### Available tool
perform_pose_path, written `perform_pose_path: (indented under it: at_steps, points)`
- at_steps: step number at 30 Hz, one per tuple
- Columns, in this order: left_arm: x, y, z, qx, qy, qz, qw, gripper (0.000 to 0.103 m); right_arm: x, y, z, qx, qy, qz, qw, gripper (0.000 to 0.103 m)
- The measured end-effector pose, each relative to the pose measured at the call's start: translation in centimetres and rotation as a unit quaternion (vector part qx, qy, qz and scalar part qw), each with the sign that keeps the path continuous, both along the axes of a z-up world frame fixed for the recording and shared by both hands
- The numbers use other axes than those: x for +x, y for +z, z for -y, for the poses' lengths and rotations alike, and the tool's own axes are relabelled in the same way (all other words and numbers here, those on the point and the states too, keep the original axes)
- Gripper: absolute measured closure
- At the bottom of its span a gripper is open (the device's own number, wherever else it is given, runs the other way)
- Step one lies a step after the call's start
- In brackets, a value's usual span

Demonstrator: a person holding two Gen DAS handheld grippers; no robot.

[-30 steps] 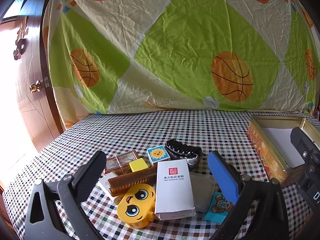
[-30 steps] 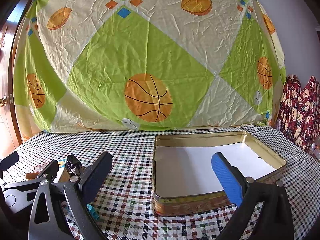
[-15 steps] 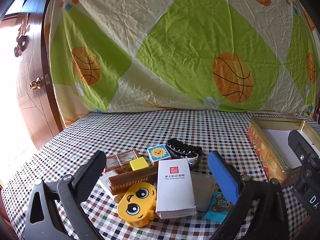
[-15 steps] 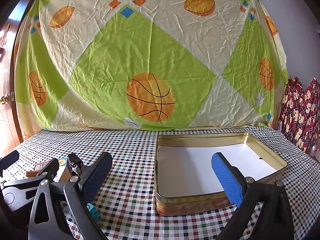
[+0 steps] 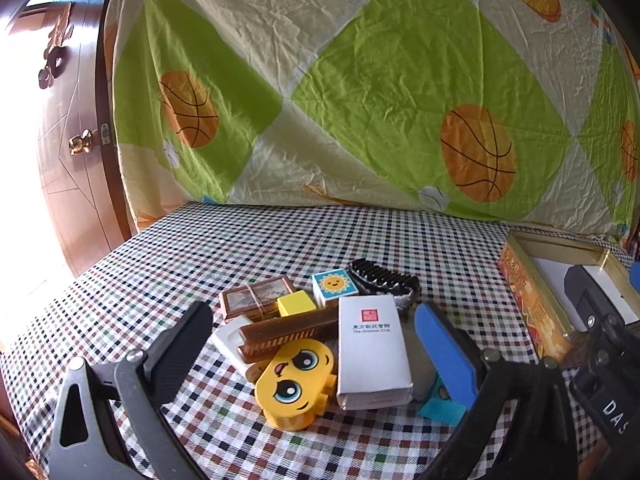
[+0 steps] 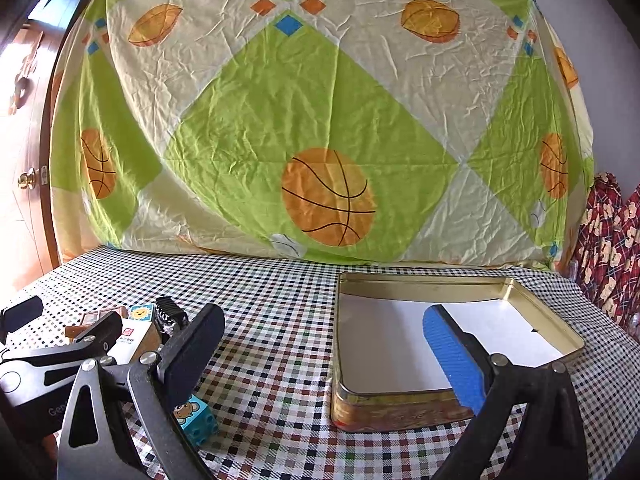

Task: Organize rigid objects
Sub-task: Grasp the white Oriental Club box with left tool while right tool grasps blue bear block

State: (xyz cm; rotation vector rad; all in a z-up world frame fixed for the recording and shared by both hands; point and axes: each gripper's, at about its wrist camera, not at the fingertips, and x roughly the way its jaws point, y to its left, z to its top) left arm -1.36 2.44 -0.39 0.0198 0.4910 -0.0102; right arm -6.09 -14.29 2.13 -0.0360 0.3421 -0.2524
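A pile of small objects lies on the checkered table in the left wrist view: a white box [image 5: 372,354], a yellow cartoon-face toy [image 5: 294,382], a brown comb [image 5: 288,330], a yellow block [image 5: 296,304], a sun-picture block [image 5: 334,286], a black comb [image 5: 384,280], a framed picture [image 5: 256,298] and a teal bear block [image 5: 440,404]. My left gripper [image 5: 312,352] is open, its fingers either side of the pile. My right gripper [image 6: 324,352] is open and empty, in front of the empty gold tin [image 6: 400,404]. The teal block [image 6: 196,420] also shows there.
A basketball-print sheet [image 5: 360,100] hangs behind the table. A wooden door [image 5: 60,160] stands at the left. The tin [image 5: 532,300] sits right of the pile. Red patterned cloth [image 6: 612,240] is at the far right. The left gripper's body [image 6: 48,364] shows in the right view.
Both views have shifted slightly, as both grippers tilted or lowered a little. The objects have not moved and both grippers stay open.
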Motion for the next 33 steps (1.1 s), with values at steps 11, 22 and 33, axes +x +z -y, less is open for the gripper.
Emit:
perform_pose_path:
  at_steps: [11,22,33]
  points:
    - [-0.7,-1.7,-7.0,-0.016,0.033,-0.087,0.9956,0.004,1.5,-1.0,-1.0,0.032,0.106,-0.059,0.992,0.019]
    - [-1.6,-1.5,-7.0,-0.027,0.003,-0.091,0.9955,0.014,4.4,-3.9,-4.0,0.046,0.226,-0.179,0.956,0.023]
    - [-1.4,0.0,-5.5,-0.028,-0.026,-0.081,0.9960,0.014,5.4,-5.5,-5.8,0.016,0.254,-0.253,0.933,0.054]
